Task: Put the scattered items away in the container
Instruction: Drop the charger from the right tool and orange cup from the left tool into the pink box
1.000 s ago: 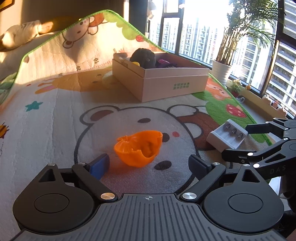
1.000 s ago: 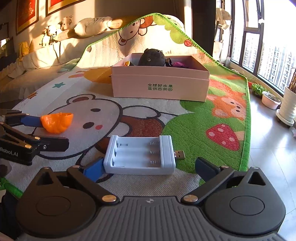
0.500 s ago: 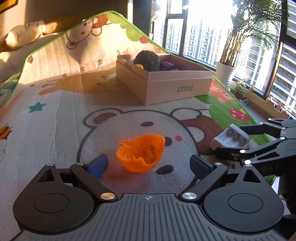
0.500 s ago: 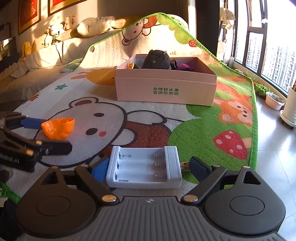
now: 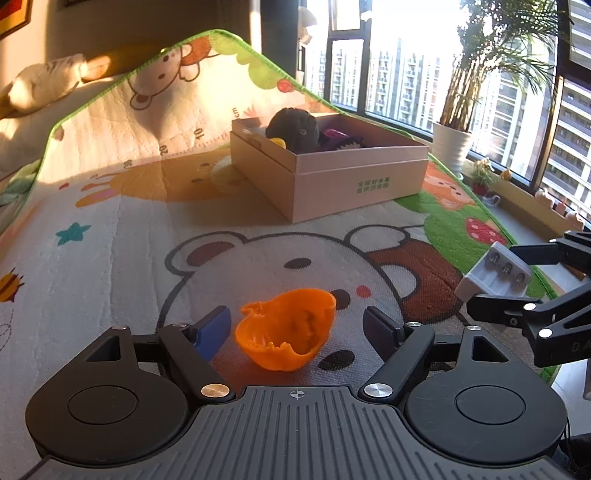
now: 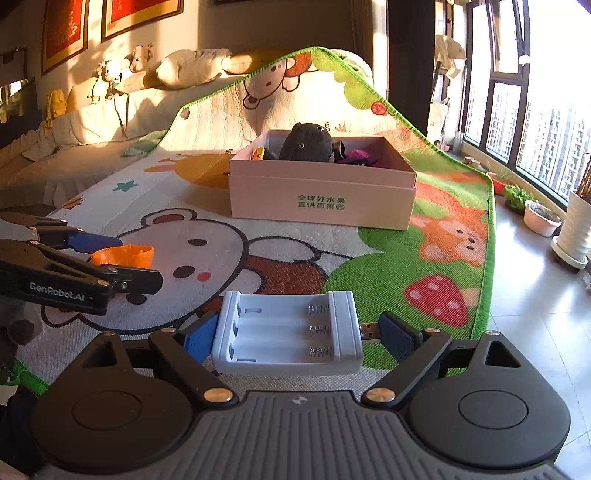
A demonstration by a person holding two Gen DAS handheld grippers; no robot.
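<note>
We see: cartoon play mat (image 6: 221,236) underfoot | potted palm (image 5: 452,147) far right | framed pictures (image 6: 140,14) far left wall

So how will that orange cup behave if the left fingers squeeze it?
The orange cup looks thin-walled with a jagged rim, so it may flex or crack. Lying tilted on its rounded side, it will probably roll or slip. It is likely light.

Shell (image 5: 286,328) left of charger (image 5: 493,273)

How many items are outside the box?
2. Orange shell sits between the left claw's fingers; white battery holder is gripped in the right claw. More may lie out of view.
</note>
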